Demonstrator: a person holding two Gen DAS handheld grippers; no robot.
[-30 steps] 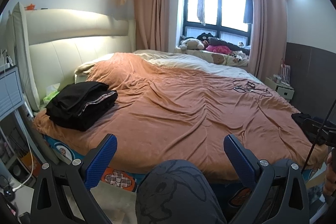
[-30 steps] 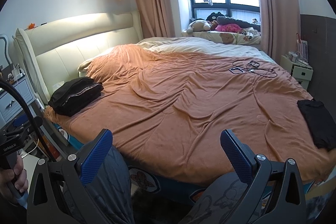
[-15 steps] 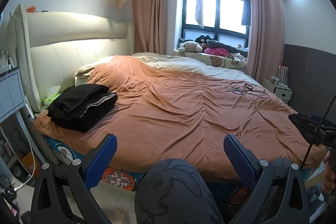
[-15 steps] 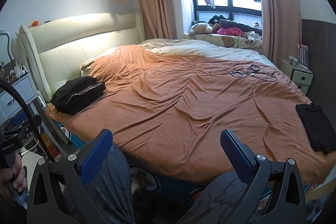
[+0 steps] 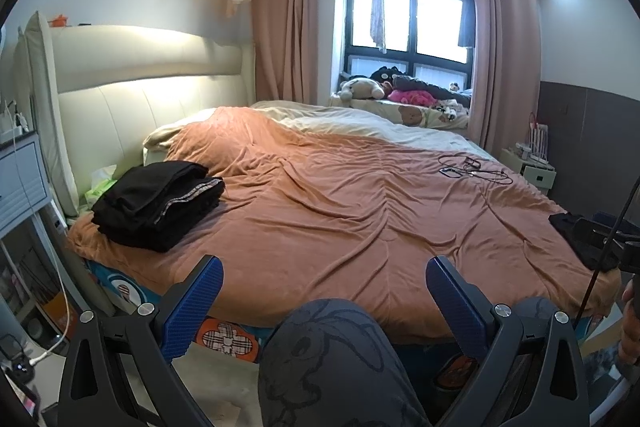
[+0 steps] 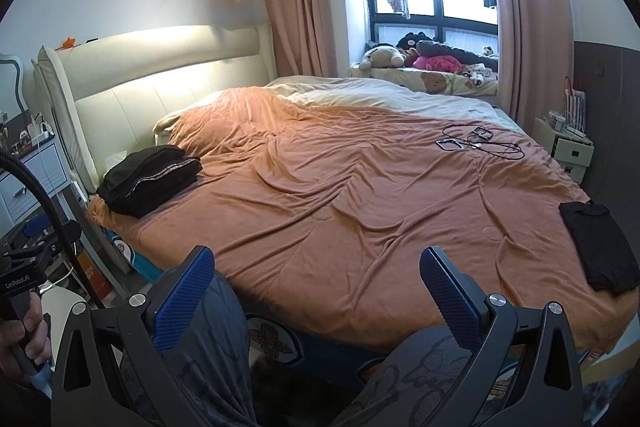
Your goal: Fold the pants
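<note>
A stack of folded black pants rests on the near left corner of the bed, by the headboard. Another dark garment lies flat at the bed's right edge. My left gripper hangs open in front of the bed's near side, above a knee in grey printed trousers, holding nothing. My right gripper is open too, empty, off the near edge of the bed between both knees.
An orange blanket covers the wide bed. Cables and a phone lie at its far right. A cream headboard is on the left, a nightstand beside it, a white cabinet at right, and plush toys under the window.
Both grippers have tilted up and drawn back slightly, so the bed sits lower in both views. Both stay open and empty.
</note>
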